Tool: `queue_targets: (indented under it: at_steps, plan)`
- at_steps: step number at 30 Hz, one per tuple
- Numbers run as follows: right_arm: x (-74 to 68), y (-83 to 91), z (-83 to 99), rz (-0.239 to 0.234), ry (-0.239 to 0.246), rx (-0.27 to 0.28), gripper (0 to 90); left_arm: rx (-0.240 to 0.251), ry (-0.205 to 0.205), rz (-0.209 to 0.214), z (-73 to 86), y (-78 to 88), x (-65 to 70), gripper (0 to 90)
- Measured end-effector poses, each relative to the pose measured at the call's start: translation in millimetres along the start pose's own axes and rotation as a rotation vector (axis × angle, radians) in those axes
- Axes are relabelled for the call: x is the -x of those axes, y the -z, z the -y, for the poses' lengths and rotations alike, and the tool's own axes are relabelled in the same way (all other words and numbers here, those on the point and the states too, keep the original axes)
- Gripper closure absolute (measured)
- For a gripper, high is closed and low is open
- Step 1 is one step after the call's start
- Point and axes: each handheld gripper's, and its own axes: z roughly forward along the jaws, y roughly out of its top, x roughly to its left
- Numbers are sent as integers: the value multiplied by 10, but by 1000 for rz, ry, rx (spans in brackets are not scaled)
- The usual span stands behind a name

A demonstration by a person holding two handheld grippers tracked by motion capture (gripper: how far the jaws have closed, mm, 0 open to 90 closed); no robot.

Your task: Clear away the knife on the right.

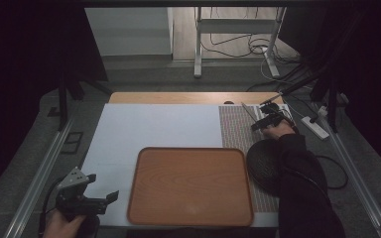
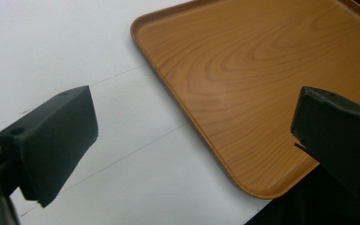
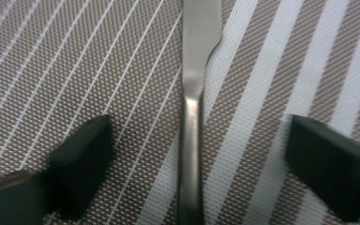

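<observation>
Over at the far right of the tabletop (image 1: 154,124), the right gripper (image 1: 268,119) hangs just above a striped woven placemat (image 1: 235,129). A metal table knife (image 3: 192,117) lies flat on that mat, and in the right gripper view it runs straight up between the two black jaws, its handle low in the gap and its blade reaching away past them. The jaws stand well apart, one on each side of the knife, and neither pad touches the metal; mat shows on both sides of the handle. From the high view, the knife (image 1: 248,111) is a thin pale strip at the mat's far end, just beside the gripper's tips.

A dark round mat (image 1: 264,166) sits nearer the person on the same side, partly under the dark sleeve (image 1: 300,178) of the right arm.

The left gripper (image 1: 101,188) rests low at the near left corner, over the white surface, just beside the near left corner of a wooden tray (image 1: 193,186). Its jaws are spread wide with nothing between them; in the left gripper view the tray's rounded rim (image 2: 243,183) lies between the jaws.
</observation>
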Motion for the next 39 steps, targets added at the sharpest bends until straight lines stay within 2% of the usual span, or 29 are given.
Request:
queue_targets:
  at_steps: [3, 5, 8, 9, 10, 12, 14, 17, 22, 29, 39]
  plan:
    - [21, 38, 4, -2, 13, 4, 337, -1, 0, 0, 0, -1, 0, 10]
    - [21, 70, 8, -13, 24, 12, 536, -2, -2, -1, -1, -2, 3, 10]
    - [18, 82, 24, -19, 38, 26, 705, -2, -3, -2, -1, -3, 5, 10]
    - [19, 84, 41, -45, 48, 40, 793, -2, -3, -2, -1, -3, 5, 10]
    - [19, 84, 41, -45, 48, 40, 793, -2, -3, -2, -1, -3, 5, 10]
    - [43, 84, 48, -59, 16, 43, 798, -3, -3, -3, 0, -3, 6, 10]
    - [45, 88, 36, -61, 12, 33, 800, -1, -3, -2, 1, -2, 5, 10]
    - [34, 92, 30, -56, 32, 30, 801, 0, -2, 0, 1, 0, 4, 10]
    - [80, 178, 5, -66, 5, 79, 802, -1, -6, -1, 1, 0, 5, 10]
    - [131, 299, 2, -70, -21, 102, 802, -4, -10, -4, -2, -3, 13, 10]
    - [152, 508, -18, -71, -25, 156, 802, -2, -12, -3, -1, -2, 14, 11]
